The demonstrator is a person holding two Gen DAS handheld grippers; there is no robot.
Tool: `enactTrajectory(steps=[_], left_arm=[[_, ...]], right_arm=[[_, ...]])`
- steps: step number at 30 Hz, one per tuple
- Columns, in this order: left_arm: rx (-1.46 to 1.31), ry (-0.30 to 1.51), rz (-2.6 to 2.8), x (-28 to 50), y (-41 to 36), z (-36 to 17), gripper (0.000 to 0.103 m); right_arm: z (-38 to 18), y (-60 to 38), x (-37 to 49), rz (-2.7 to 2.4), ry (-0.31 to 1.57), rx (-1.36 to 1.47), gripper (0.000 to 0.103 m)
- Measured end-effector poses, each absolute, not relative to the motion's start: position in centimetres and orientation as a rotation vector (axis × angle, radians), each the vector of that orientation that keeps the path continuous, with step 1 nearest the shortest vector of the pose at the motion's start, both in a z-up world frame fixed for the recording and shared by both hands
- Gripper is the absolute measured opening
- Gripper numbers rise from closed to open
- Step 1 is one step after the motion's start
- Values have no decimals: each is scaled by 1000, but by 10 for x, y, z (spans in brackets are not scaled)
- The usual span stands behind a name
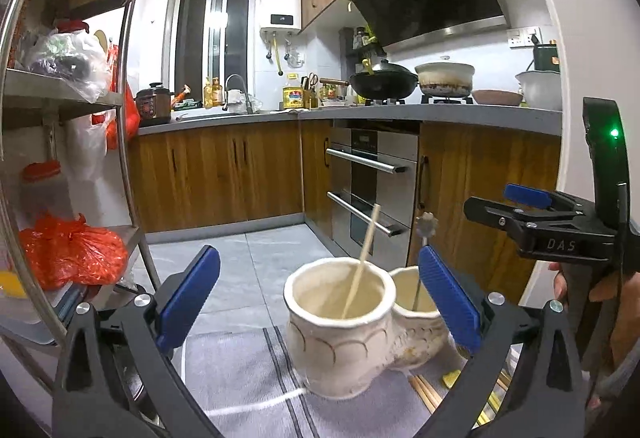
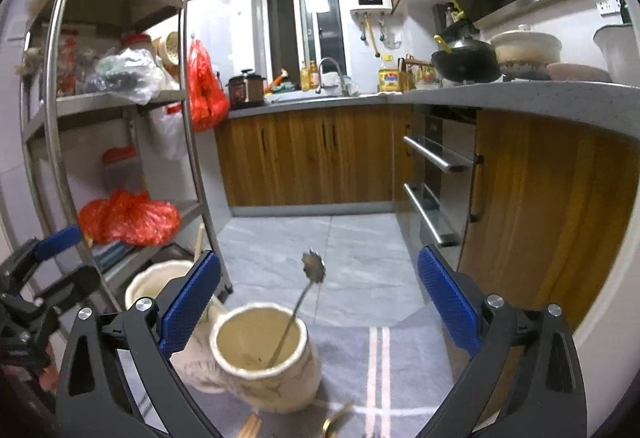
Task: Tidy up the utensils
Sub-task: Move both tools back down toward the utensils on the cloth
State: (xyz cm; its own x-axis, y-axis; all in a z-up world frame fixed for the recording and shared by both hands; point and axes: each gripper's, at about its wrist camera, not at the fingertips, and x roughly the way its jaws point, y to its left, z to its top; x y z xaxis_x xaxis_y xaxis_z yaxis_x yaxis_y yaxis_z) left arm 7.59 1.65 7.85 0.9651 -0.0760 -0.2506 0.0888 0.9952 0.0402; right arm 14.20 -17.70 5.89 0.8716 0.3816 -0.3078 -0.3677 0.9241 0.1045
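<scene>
In the left wrist view, the left gripper [image 1: 320, 306] stands wide open with nothing held; the two-cup ceramic holder [image 1: 340, 334] sits between its blue pads without touching them, on a grey striped cloth [image 1: 240, 378] covering the tabletop. One chopstick [image 1: 362, 258] leans in the nearer cup and a thin metal spoon [image 1: 424, 234] with a flower-shaped end stands in the farther one. More chopsticks [image 1: 424, 392] lie loose on the cloth just beside the holder's base. The right gripper [image 1: 520, 209] shows at the right edge, also open. In the right wrist view, the right gripper [image 2: 320, 302] is spread wide and empty above the cup holding the spoon [image 2: 312, 270]. The holder [image 2: 264, 366] looks heavy, rigid and breakable, so it is best left standing. The loose chopsticks [image 2: 250, 430] at the bottom edge are probably light, stiff and a little slick; I would pinch one near its middle, across its width, so it does not swing.
</scene>
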Motion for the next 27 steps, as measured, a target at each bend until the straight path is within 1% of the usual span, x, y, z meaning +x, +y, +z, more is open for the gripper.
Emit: enactTrajectory(steps=[9,14,23,27], left_arm=[[45,318,-154,44,3,61,98],[20,399,-198,35,-6,40,98],[43,491,-225,28,-23,5,98],[35,530,-219,29,-24,-5,98]], right_arm=[[46,-203,121,377,355,31,98],[31,-224,117,351,398,61,98],[-8,-249,121,290,567,127,98],[-27,-249,124,277,680,129,98]])
